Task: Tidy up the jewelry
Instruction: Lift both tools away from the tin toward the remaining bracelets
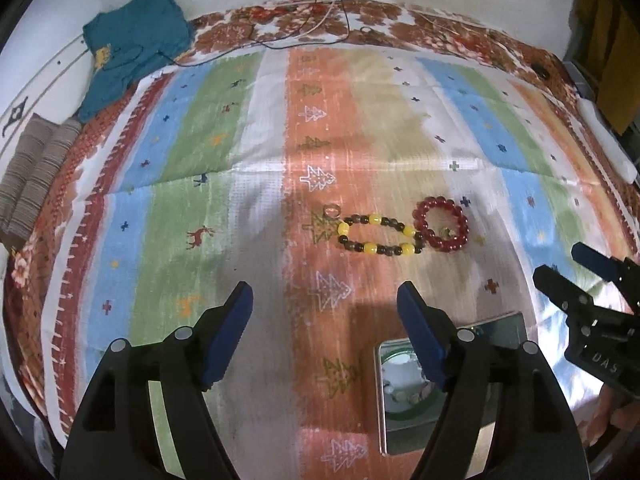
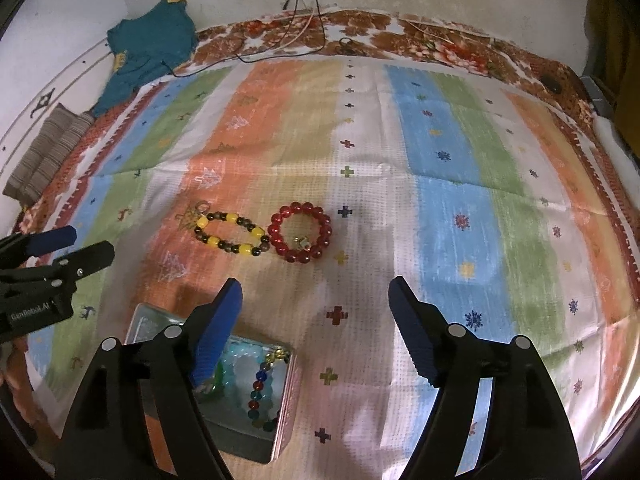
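Bracelets beyond tin, unobstructed

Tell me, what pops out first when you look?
Two bead bracelets lie side by side mid-cloth: a round, glossy red bracelet and a yellow-and-dark beaded bracelet to its left. Nearer, an open metal tin holds more colourful beads, on the bright striped cloth.

Two bracelets on the cloth, one tin.
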